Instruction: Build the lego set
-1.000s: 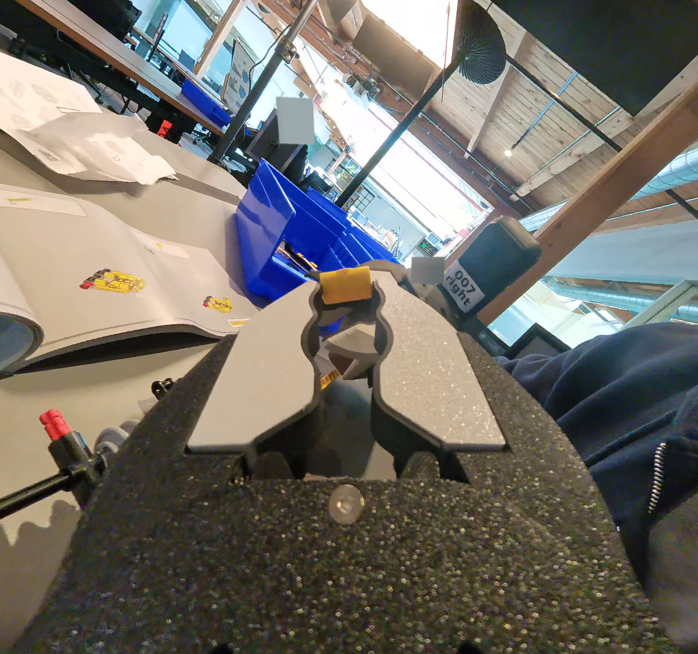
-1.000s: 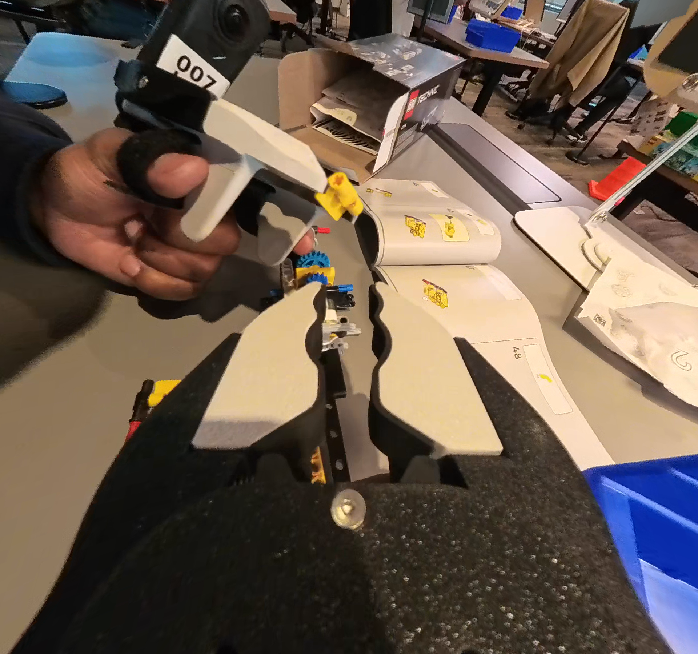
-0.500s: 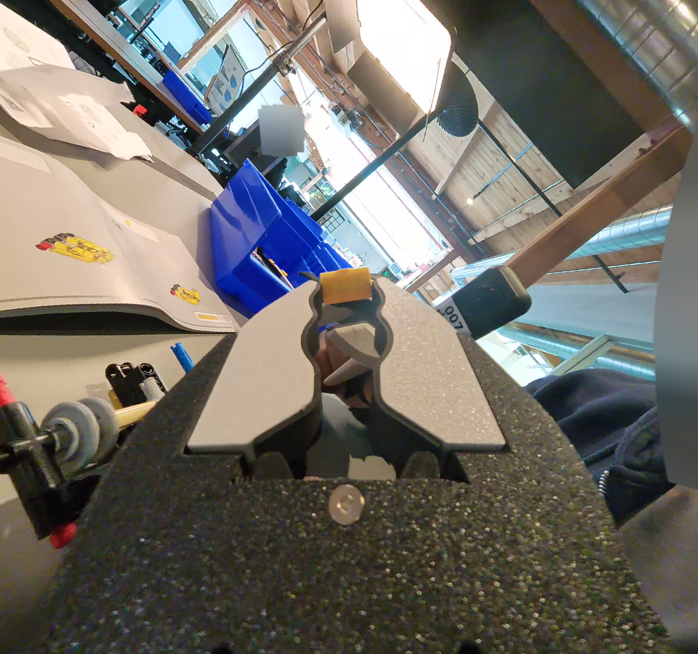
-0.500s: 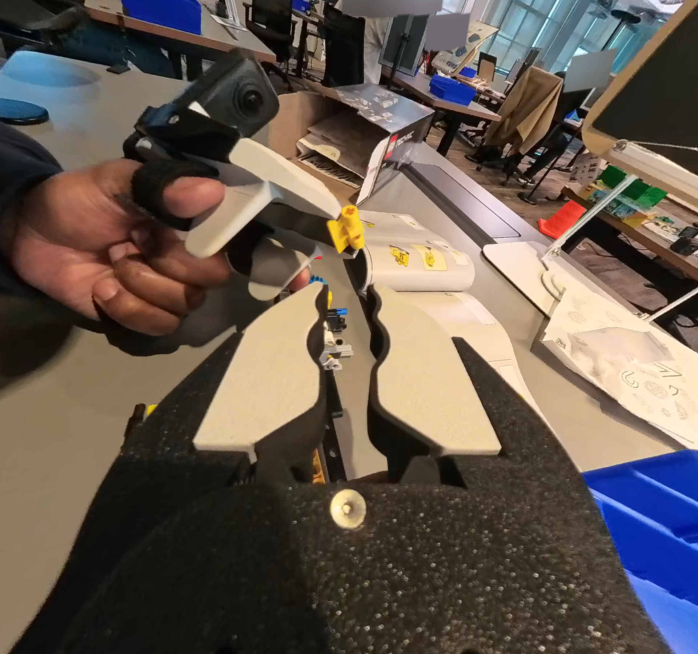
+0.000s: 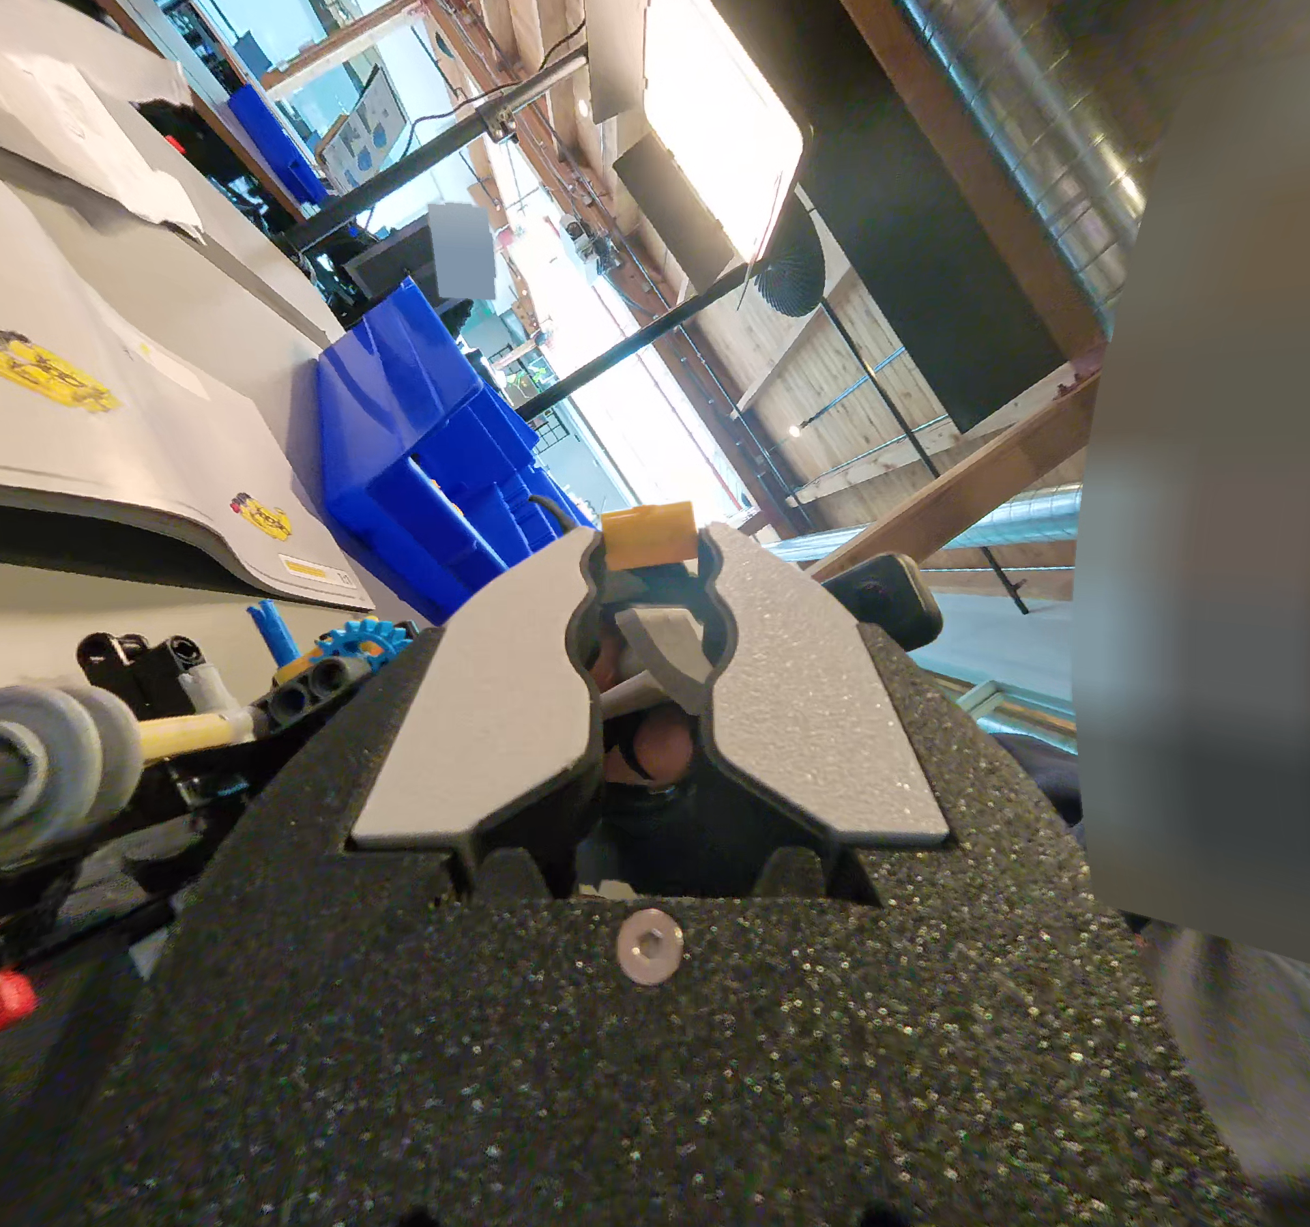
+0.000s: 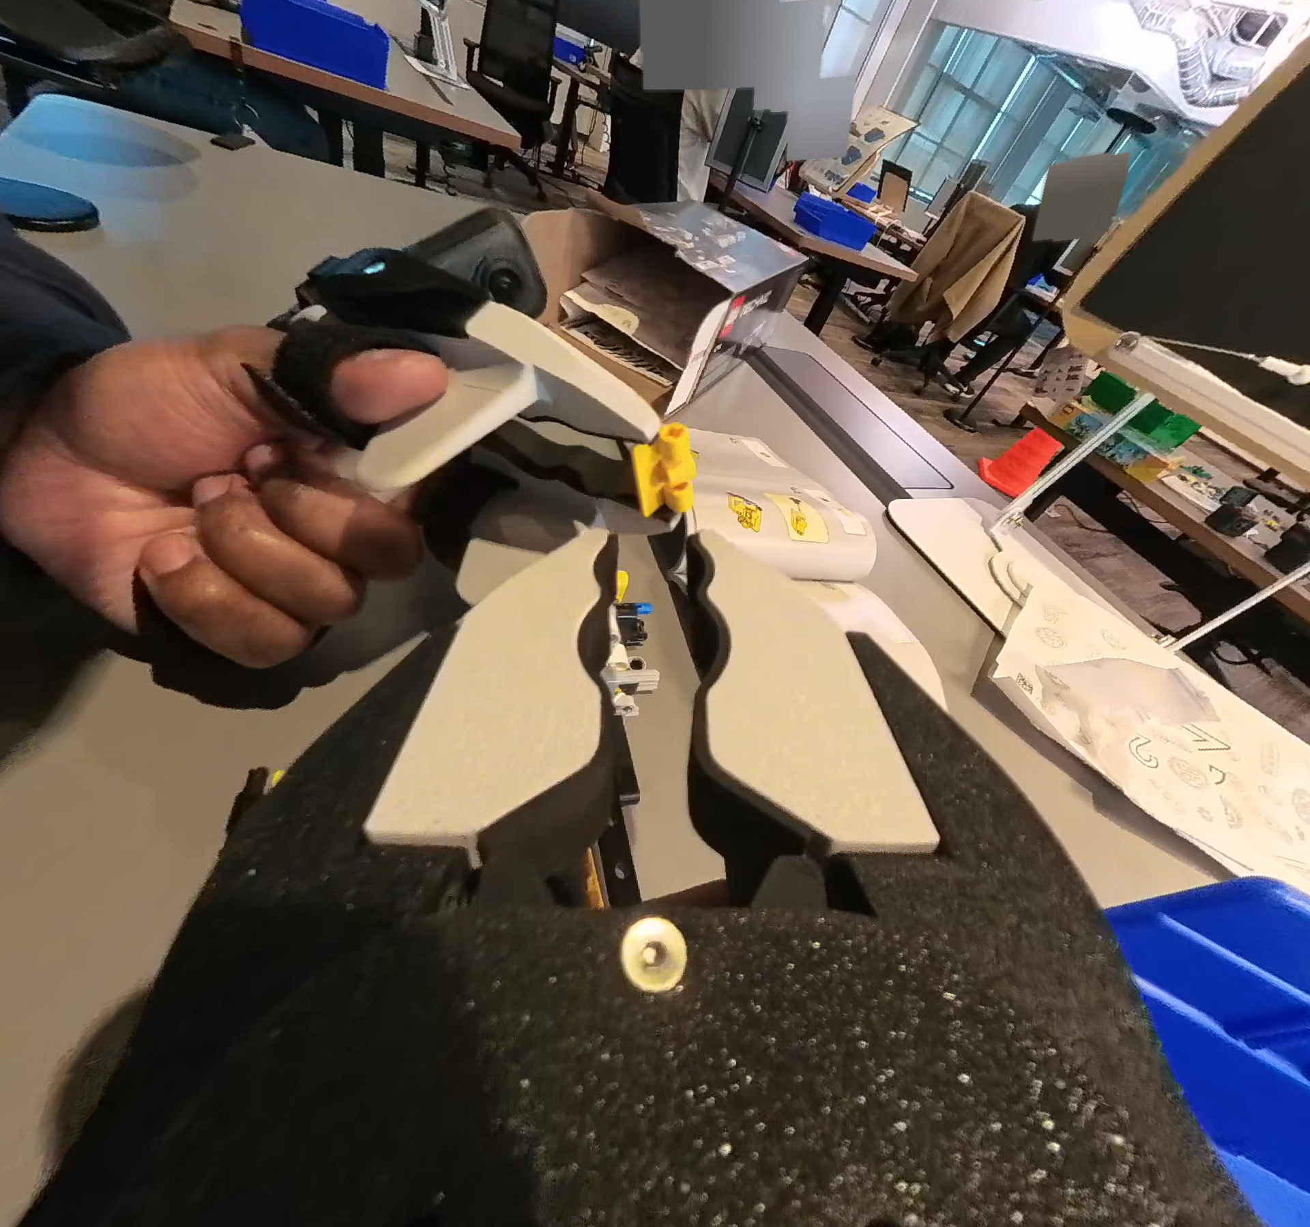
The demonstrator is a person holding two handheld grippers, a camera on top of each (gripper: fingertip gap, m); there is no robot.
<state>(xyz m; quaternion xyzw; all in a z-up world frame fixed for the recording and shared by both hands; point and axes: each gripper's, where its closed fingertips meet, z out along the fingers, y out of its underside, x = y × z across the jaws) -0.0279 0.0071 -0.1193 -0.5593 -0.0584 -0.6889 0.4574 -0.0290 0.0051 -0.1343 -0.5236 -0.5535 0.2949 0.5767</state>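
Two grippers: left gripper (image 5: 648, 541) pinching yellow connector (image 5: 646, 535), right gripper (image 6: 648, 548) parted, empty.
Could drop from that shallow tip hold.

We are seeing the grey wheels (image 5: 67, 760) blurring at the table's near edge, the blue bin (image 6: 1233, 1023) running off-frame.

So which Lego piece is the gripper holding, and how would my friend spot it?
Start at the open instruction booklet on the grey table. Just in front of it, the left hand-held gripper pinches a small yellow Lego connector at its tips. It is the only piece held up in the air; the others lie on the table.
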